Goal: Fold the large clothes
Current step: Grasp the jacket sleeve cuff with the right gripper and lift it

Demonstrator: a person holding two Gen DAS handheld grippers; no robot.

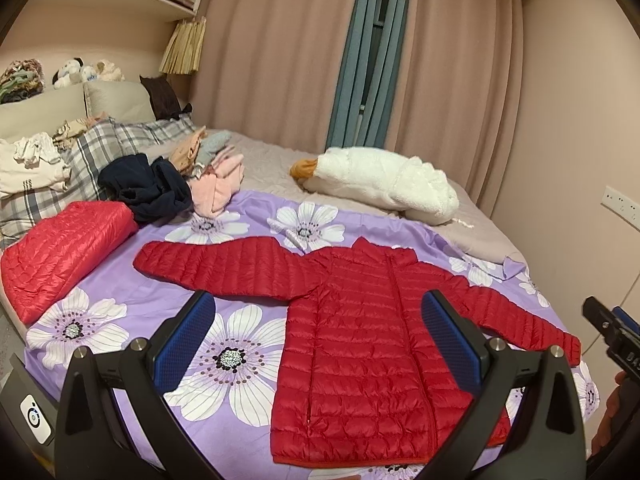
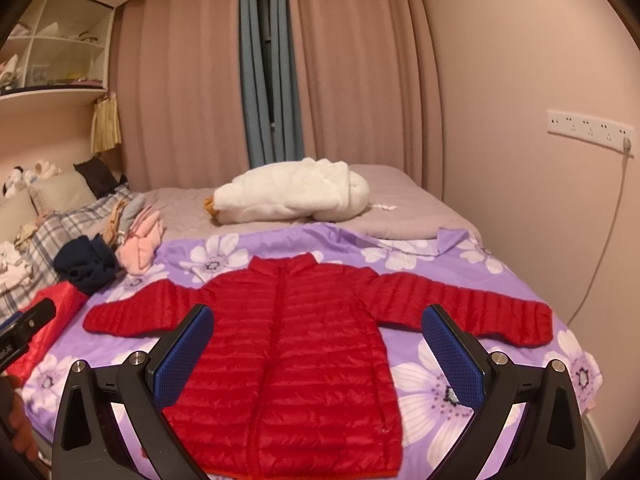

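Observation:
A red quilted puffer jacket [image 1: 360, 344] [image 2: 296, 352] lies flat and zipped on the purple flowered sheet [image 1: 224, 320] [image 2: 440, 384], both sleeves spread out sideways. My left gripper [image 1: 316, 340] hovers open above the jacket's left side, nothing between its blue pads. My right gripper [image 2: 316, 344] hovers open over the jacket's body, also holding nothing. The right gripper's black tip [image 1: 612, 328] shows at the far right of the left wrist view; the left gripper's tip [image 2: 28, 324] shows at the left edge of the right wrist view.
A folded red puffer [image 1: 64, 248] rests at the bed's left edge. A dark navy garment [image 1: 148, 188], pink clothes [image 1: 216, 188] and plaid pillows [image 1: 88, 152] are piled behind it. A white fleece jacket [image 1: 384, 184] lies further back. A wall [image 2: 560, 220] borders the right side.

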